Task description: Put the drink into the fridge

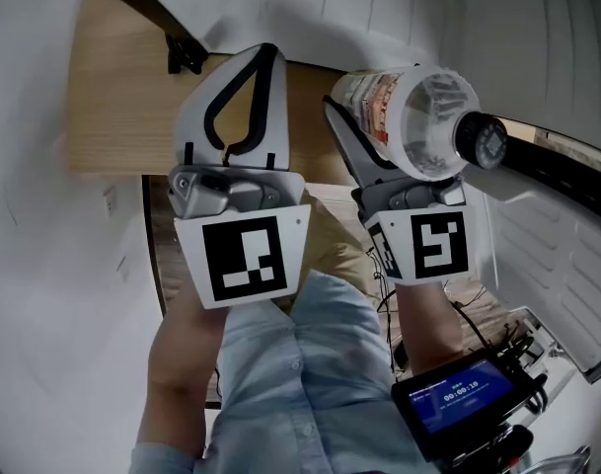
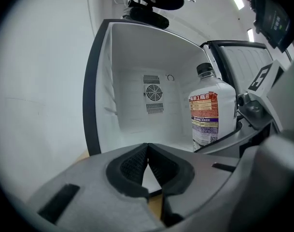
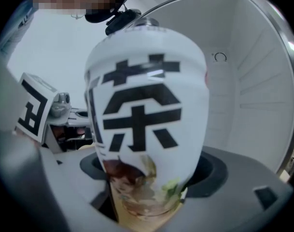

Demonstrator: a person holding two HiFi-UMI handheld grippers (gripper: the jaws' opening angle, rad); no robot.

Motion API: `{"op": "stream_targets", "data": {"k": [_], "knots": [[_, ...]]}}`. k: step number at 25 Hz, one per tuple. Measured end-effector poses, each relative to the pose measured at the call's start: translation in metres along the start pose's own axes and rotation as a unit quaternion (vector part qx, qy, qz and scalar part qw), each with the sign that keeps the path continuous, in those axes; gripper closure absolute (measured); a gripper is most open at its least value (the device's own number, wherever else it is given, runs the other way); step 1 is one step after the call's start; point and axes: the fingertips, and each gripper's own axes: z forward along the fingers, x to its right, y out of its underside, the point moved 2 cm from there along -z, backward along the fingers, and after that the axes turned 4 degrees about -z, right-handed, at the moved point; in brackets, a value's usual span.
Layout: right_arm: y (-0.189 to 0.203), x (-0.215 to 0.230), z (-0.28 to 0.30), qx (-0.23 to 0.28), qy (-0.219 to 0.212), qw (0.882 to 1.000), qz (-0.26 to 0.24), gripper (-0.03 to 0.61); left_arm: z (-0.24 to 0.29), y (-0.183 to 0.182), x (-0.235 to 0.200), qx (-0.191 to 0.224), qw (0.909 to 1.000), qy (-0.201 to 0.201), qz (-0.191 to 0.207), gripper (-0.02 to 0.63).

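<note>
1. nearest the camera, the head view shows the person's shirt front and a small lit screen (image 1: 456,395) beside the right forearm, with loose cables just by it. neither is in the way of the work ahead.
2. the left gripper (image 2: 147,150) has its jaws together, pads meeting at the tips with nothing between them. it hangs idle just left of the load.
3. the right gripper (image 1: 387,126) is clamped round the lower body of the drink bottle (image 3: 147,105), jaws spread wide by its girth. the left gripper view shows the bottle upright with its dark cap on top.
4. the step in hand looks like the carry-in. the bottle is held in the air at the mouth of the fridge (image 2: 132,71), towards the right side of the opening. whether it has crossed the dark front frame (image 2: 91,95) i cannot tell.
5. the next move calls for pushing the bottle forward and setting it upright on the white floor of the cavity, then letting the jaws go.
6. the open door (image 2: 241,64) stands close on the right, so drifting that way risks a knock.
7. farther in, the cavity looks bare, with only ribbed side walls and a round fan vent (image 2: 153,93) on the back wall. no shelf or other item shows in the path.
</note>
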Motion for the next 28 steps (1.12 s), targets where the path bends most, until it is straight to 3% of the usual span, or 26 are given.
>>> {"op": "stream_targets", "data": {"k": [28], "knots": [[-0.031,0.052,0.097,0.034,-0.019,0.999,-0.004,0.158,0.02,0.0,0.009,0.0,0.9998,-0.015,-0.015,0.604]]}}
